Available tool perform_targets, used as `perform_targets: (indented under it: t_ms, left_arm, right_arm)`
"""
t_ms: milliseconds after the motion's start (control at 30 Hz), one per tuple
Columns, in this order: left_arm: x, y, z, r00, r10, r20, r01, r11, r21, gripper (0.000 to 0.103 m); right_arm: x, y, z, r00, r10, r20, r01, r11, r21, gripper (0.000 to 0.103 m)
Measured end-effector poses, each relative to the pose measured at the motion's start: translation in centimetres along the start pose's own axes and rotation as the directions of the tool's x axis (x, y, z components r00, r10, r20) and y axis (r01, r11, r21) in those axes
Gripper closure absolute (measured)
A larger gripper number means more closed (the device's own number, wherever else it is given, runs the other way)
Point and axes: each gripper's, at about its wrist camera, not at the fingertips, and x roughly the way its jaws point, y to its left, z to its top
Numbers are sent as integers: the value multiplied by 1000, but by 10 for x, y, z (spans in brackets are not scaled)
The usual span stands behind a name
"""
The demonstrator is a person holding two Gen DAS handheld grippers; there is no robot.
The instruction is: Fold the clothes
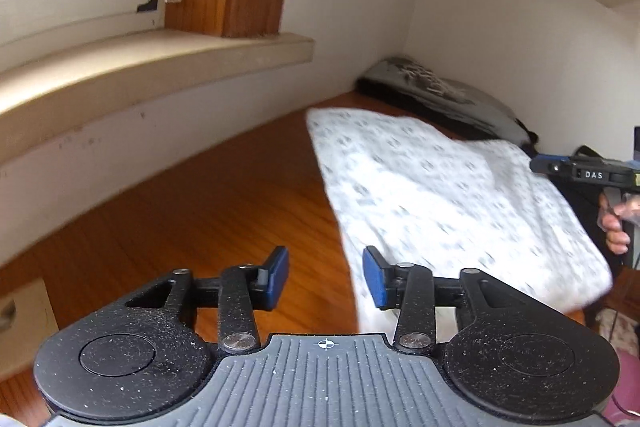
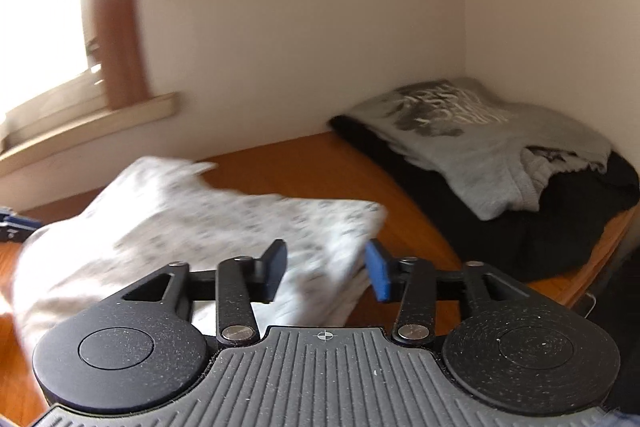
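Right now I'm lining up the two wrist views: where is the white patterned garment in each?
Left wrist: the white garment lies right of centre on the wooden table, running from mid-frame down past the right finger.
Right wrist: the white garment lies left of centre, reaching under the fingers.
Shared landmark: the grey printed shirt on dark clothes in the far corner.

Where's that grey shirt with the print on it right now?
The grey printed shirt lies on a black garment in the far corner of the wooden table, right side of the right wrist view, beyond the white patterned cloth.
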Motion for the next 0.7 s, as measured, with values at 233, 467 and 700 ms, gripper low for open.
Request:
perform_targets:
  t_ms: [233, 467, 700]
  left_arm:
    - [-4, -7, -14, 1000, -15, 8, 16, 999, -37, 51]
    - [-25, -18, -13, 995, -38, 96, 42, 999, -36, 42]
    - [-4, -40, -20, 1000, -2, 27, 0, 998, 60, 54]
  right_arm:
    - [-19, 52, -22, 995, 96, -28, -99, 987, -123, 51]
    - [-33, 62, -34, 993, 111, -27, -113, 985, -132, 51]
    - [-44, 86, -45, 984, 167, -53, -175, 967, -187, 51]
